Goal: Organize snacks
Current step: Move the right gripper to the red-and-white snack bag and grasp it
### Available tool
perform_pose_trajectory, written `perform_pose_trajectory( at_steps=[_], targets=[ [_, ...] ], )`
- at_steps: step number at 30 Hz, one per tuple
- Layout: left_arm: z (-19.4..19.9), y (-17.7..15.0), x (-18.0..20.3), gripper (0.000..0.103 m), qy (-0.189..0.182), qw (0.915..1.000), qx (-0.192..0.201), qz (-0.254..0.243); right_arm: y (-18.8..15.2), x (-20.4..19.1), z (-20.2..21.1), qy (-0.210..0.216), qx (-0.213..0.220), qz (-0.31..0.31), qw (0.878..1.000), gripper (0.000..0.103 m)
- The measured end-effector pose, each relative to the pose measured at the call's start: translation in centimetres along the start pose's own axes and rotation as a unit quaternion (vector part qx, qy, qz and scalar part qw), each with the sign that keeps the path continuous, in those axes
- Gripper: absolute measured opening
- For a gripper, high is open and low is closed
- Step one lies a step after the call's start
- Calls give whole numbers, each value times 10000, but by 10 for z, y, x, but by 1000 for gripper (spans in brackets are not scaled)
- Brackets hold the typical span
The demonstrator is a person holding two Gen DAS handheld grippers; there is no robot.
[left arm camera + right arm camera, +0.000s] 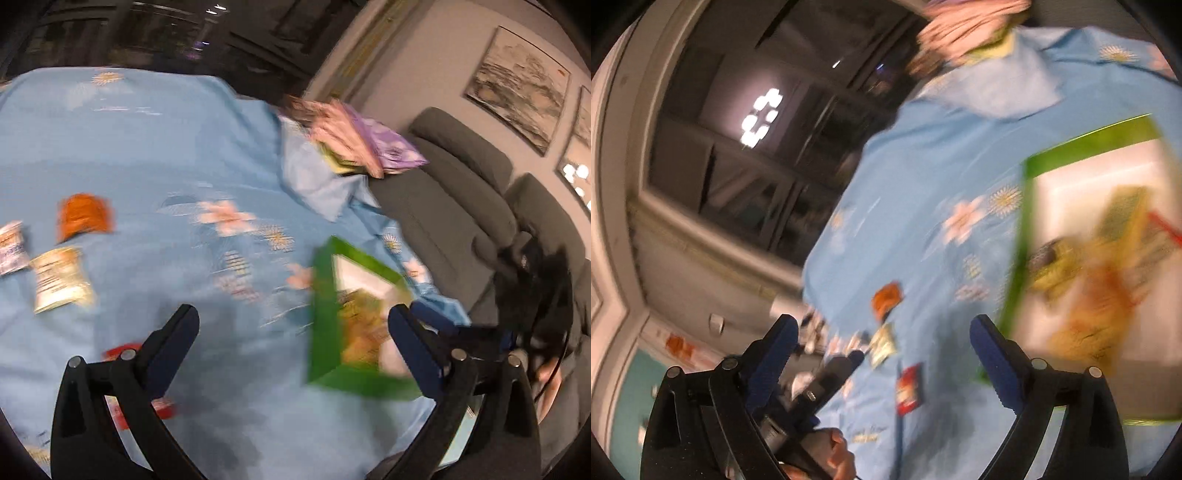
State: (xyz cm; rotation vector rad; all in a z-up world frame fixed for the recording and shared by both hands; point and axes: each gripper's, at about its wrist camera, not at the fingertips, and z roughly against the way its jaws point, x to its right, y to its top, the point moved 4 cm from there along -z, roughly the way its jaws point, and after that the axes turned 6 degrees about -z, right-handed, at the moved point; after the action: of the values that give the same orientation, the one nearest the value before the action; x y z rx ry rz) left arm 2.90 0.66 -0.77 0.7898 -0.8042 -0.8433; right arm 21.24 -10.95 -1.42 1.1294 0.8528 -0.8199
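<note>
A green-rimmed box (325,295) with a white inside stands on the blue flowered cloth (166,147) and holds yellow and orange snack packets (362,332). My left gripper (291,314) is open above the cloth, nothing between its fingers, with the box by its right finger. An orange packet (84,218), a cream packet (61,278) and a white packet (11,251) lie to the left. A red packet (120,350) shows behind the left finger. In the right wrist view my right gripper (882,321) is open and empty, with the box (1089,142) to its right and the orange packet (886,297), cream packet (882,343) and red packet (909,387) ahead.
Pink and purple folded bags (354,140) are piled at the cloth's far corner. A grey sofa (461,184) and framed pictures (517,88) lie beyond the right edge. Dark windows (757,147) are behind. A hand (838,454) holds the other tool low in the right wrist view.
</note>
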Motion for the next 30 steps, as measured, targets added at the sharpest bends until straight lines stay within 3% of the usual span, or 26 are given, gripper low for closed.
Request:
perform_pose_trajectory(
  at_steps=[2, 6, 10, 14, 18, 20, 25, 29, 30],
  targets=[
    [17, -9, -22, 103, 330, 9993, 44, 144, -13, -7, -30, -138, -271, 105, 9995, 99],
    [30, -26, -58, 103, 354, 9980, -144, 506, -40, -8, -94, -385, -1100, 216, 9930, 101],
    [24, -45, -81, 103, 60, 9936, -404, 1049, -70, 3, -151, -604, -1786, 125, 9820, 101],
    [11, -59, -96, 103, -657, 9803, -624, 1755, -84, 11, -184, -677, -2185, 93, 9734, 101],
    [5, -66, -101, 103, -1437, 9611, -609, 2279, -88, 24, -198, -535, -2433, -265, 9681, 101],
    [6, -69, -105, 103, -1464, 9575, -579, 2418, -89, 33, -204, -583, -2485, -462, 9658, 101],
    [10, -82, -111, 103, -1185, 9585, -749, 2481, -94, 54, -223, -805, -2602, -631, 9601, 101],
    [9, -90, -111, 103, -1591, 9449, -790, 2750, -97, 49, -229, -833, -2647, -315, 9602, 101],
    [9, -90, -110, 103, -1684, 9414, -753, 2823, -99, 48, -230, -811, -2687, -276, 9594, 97]
  ],
)
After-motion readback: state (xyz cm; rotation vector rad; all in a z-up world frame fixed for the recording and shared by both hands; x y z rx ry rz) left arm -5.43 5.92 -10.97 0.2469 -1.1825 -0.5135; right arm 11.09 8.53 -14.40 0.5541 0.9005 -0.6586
